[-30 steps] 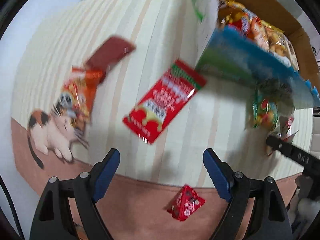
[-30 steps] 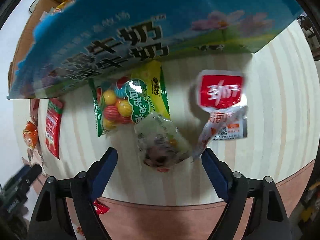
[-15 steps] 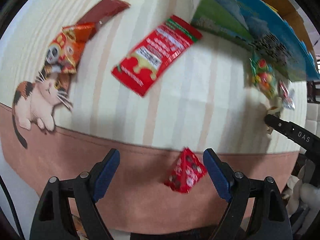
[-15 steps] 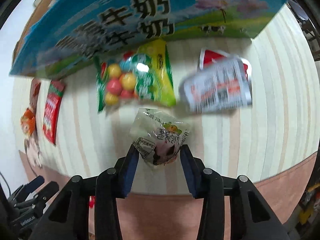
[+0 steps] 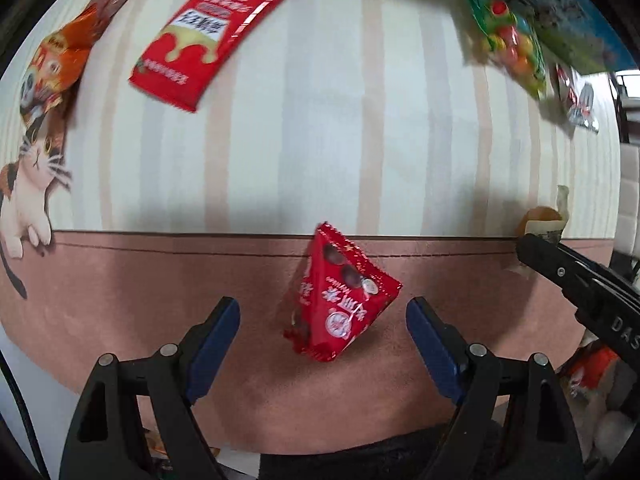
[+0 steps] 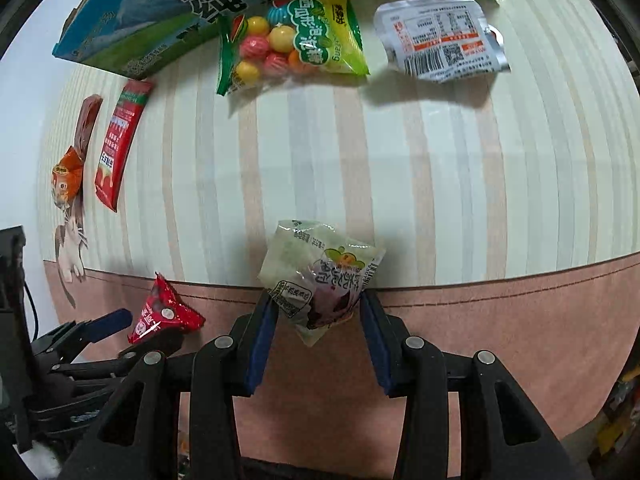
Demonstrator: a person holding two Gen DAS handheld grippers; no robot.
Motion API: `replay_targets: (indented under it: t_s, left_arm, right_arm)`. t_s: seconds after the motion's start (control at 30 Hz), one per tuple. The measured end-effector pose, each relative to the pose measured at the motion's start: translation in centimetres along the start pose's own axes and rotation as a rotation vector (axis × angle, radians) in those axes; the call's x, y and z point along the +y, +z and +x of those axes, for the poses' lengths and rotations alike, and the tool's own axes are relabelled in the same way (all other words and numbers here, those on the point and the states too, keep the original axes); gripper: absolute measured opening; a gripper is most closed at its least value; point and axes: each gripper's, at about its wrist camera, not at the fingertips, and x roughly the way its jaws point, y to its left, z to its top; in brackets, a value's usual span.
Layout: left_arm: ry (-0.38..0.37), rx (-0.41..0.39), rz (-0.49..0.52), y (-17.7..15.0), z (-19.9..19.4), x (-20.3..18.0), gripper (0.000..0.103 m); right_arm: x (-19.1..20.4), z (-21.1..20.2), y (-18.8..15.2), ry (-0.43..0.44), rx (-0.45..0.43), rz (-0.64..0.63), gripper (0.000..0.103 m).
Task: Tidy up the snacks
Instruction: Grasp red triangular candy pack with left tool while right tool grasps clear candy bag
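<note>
My right gripper (image 6: 316, 308) is shut on a clear plastic snack packet (image 6: 316, 276) and holds it above the table's front edge. My left gripper (image 5: 322, 314) is open around a small red triangular snack packet (image 5: 340, 308) that lies on the pink border of the tablecloth; the fingers do not touch it. The red packet also shows in the right wrist view (image 6: 162, 312). A green gumball bag (image 6: 292, 40), a silver pouch (image 6: 440, 40) and a long red packet (image 5: 224, 28) lie on the striped cloth.
A blue and green milk carton box (image 6: 200, 12) stands at the back. An orange packet (image 5: 56, 68) and a brown bar (image 6: 86, 120) lie at the left by a printed cat. The right gripper's tip (image 5: 560, 268) shows at the left view's right edge.
My right gripper closed on the clear packet and pulled it back toward the table's front edge. My left gripper moved down around the red triangular packet, still open.
</note>
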Motion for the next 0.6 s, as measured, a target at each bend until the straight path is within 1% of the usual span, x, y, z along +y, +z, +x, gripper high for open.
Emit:
replay_targets:
  t_s: [0.03,0.07,0.1,0.13,0.17,0.2,0.3,0.47,0.6]
  left_arm:
    - [0.004,-0.002,0.008,-0.2,0.4,-0.2,0.085]
    - [0.009,-0.001,0.012,-0.3,0.7,-0.5,0.076]
    - [0.012,0.001,0.015,-0.5,0.8,-0.7,0.07]
    - [0.018,0.01,0.019,-0.5,1.1,-1.4,0.061]
    - [0.021,0.017,0.02,-0.5,1.2,-1.7,0.054]
    - [0.023,0.024,0.022,-0.6,1.5,-2.0,0.051]
    - [0.04,0.014,0.023,-1.5,2.0,-2.6,0.048]
    - [0.041,-0.008,0.007,-1.6,2.0,-3.2,0.043]
    - [0.043,-0.032,0.004,-2.2,1.3,-3.6,0.043]
  right_arm:
    - [0.0,0.0,0.0,0.0,0.0,0.002,0.045]
    - [0.0,0.0,0.0,0.002,-0.001,0.005,0.045]
    - [0.1,0.0,-0.1,0.002,-0.001,0.004,0.045]
    - [0.0,-0.1,0.0,0.002,-0.001,0.005,0.045]
    - [-0.3,-0.2,0.0,0.003,-0.002,0.006,0.045]
    - [-0.6,-0.4,0.1,0.004,-0.001,0.007,0.045]
    - [-0.8,-0.7,0.0,0.007,-0.003,0.008,0.045]
    - [-0.9,-1.2,0.0,0.011,-0.007,-0.001,0.045]
    - [-0.6,-1.9,-0.1,0.018,-0.012,-0.017,0.044]
